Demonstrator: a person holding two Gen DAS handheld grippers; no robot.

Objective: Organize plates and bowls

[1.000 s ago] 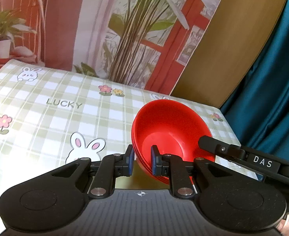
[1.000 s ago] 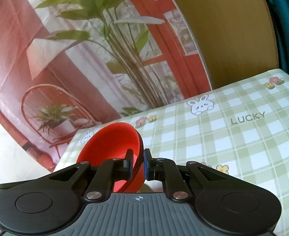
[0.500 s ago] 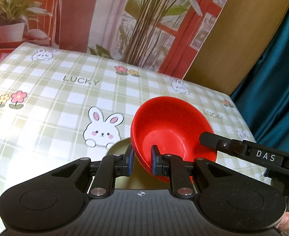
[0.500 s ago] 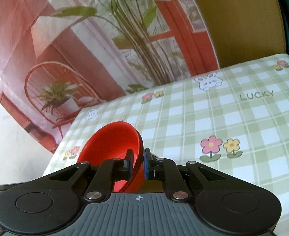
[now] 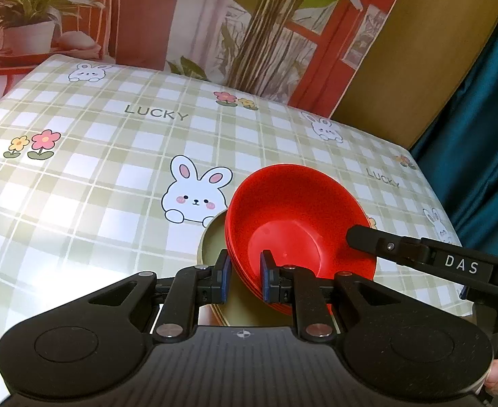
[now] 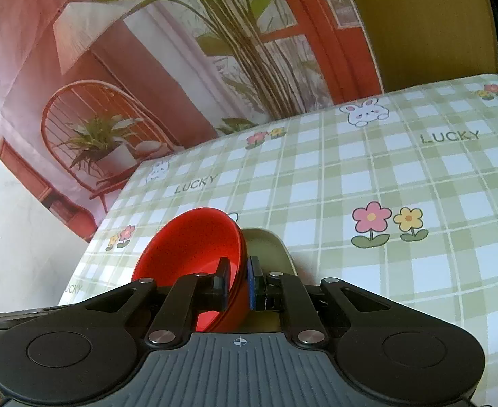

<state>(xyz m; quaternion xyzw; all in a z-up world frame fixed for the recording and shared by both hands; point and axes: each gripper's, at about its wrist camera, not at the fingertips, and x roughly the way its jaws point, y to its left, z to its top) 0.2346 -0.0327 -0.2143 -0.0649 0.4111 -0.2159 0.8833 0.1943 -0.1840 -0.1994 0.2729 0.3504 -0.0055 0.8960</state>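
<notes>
A nested stack of red bowls (image 5: 296,217) is held between both grippers, just above olive-green plates (image 5: 215,237) on the table. My left gripper (image 5: 243,279) is shut on the stack's near-left rim, one finger inside and one outside. My right gripper (image 6: 238,283) is shut on the opposite rim; its finger (image 5: 367,237) shows in the left wrist view. In the right wrist view the red bowls (image 6: 194,251) sit left of the green plates (image 6: 269,247), which are mostly hidden under them.
The table carries a green-and-white checked cloth (image 5: 89,169) with bunnies, flowers and "LUCKY" print. A plant backdrop (image 5: 249,17) stands behind it. A teal curtain (image 5: 479,118) hangs past the right edge. The table's left edge (image 6: 92,237) drops to a white floor.
Both grippers have lowered the red bowl stack toward the table. The green plates have come into view beneath it. Both grips are unchanged.
</notes>
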